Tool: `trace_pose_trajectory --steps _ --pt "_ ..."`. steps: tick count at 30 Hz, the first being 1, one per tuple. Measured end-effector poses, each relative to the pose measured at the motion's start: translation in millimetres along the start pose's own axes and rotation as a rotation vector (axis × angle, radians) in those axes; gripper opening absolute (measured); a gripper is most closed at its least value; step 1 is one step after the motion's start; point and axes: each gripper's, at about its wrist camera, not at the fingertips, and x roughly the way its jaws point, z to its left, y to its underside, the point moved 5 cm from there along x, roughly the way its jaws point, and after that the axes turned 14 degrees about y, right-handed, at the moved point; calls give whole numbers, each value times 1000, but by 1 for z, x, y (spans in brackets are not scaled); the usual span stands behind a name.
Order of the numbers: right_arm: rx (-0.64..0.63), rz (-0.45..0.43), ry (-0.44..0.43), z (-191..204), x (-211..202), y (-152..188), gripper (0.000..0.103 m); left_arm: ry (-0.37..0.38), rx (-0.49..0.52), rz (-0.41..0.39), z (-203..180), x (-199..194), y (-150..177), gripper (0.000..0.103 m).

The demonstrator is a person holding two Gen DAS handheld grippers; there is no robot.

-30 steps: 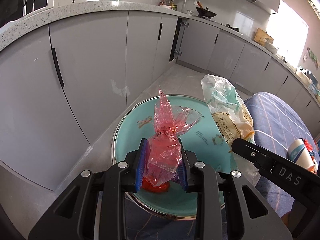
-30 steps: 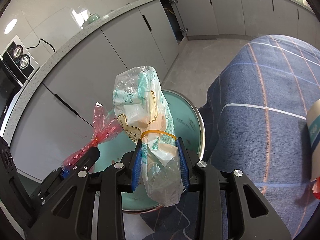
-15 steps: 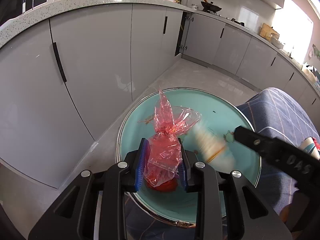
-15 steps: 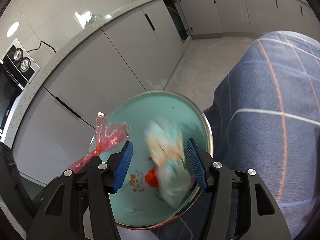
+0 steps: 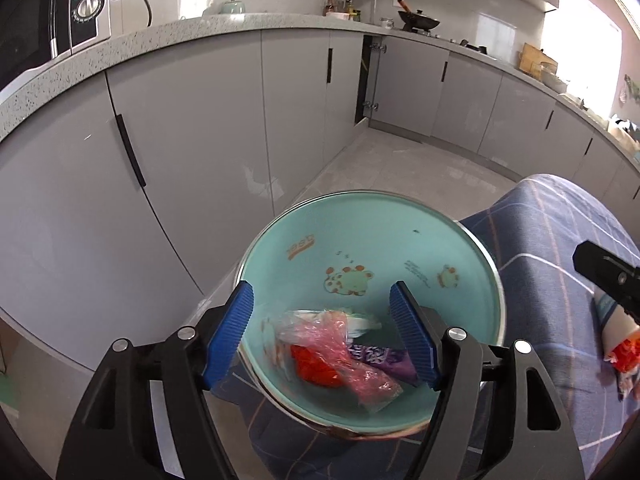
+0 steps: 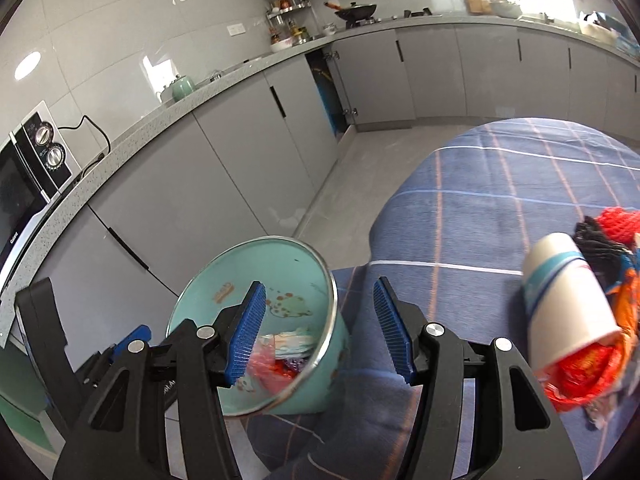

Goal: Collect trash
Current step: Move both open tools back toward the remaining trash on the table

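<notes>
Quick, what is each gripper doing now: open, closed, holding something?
Left gripper: jaws opening, empty; pink bag lies in the bowl.
Right gripper: open, empty.

The left gripper (image 5: 322,334) tilts downward, its jaws opening with nothing pressed between them; the right gripper (image 6: 318,330) stands open and empty.

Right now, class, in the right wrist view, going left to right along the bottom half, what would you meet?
Black left gripper → round teal enamel basin holding wrappers → blue checked tablecloth → white paper cup with a blue band lying on its side, stuffed with red trash.
</notes>
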Motion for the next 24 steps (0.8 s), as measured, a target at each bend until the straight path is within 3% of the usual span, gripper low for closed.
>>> trace_pose_trajectory --steps 4,24 --pt "13 -5 7 -11 -9 5 56 -8 20 -12 -11 -10 -1 77" --pt "72 -44 85 -78 -51 19 56 75 100 -27 -78 -32 13 78"
